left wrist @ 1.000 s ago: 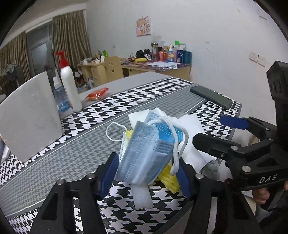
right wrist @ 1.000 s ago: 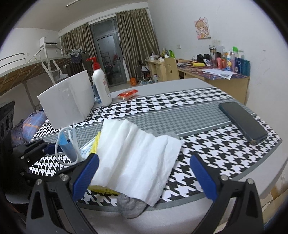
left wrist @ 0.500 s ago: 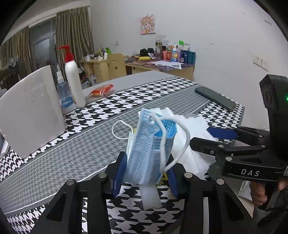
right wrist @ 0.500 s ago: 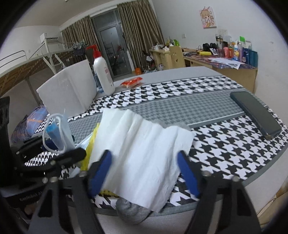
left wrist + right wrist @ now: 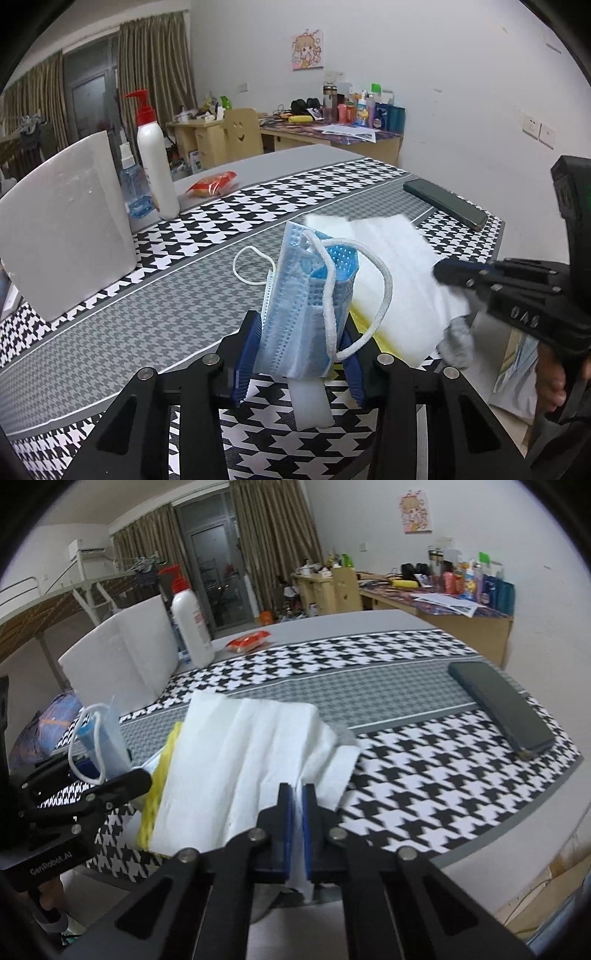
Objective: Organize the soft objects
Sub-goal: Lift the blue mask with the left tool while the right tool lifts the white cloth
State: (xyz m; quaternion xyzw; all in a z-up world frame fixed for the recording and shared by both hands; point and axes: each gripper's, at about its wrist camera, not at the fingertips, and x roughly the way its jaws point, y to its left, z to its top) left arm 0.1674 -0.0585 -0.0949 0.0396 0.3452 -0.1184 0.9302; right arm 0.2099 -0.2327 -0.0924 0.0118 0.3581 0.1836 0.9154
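Note:
My left gripper (image 5: 301,363) is shut on a blue face mask (image 5: 308,306) with white ear loops and holds it upright above the table's near edge. The mask also shows in the right wrist view (image 5: 105,740). My right gripper (image 5: 298,808) is shut on the near edge of a white paper towel (image 5: 236,764) and lifts it. The towel shows in the left wrist view (image 5: 399,273). A yellow cloth (image 5: 159,790) lies under the towel. A grey sock (image 5: 456,341) hangs at the table edge below the towel.
A houndstooth table runner (image 5: 406,709) covers the table. A dark phone (image 5: 498,705) lies at the right. A white foam box (image 5: 62,229), a pump bottle (image 5: 155,162), a small spray bottle (image 5: 131,184) and a red packet (image 5: 212,184) stand at the far left.
My right gripper has shut on the paper towel's near edge and raised it. My left gripper has squeezed tighter on the mask and lifted it slightly.

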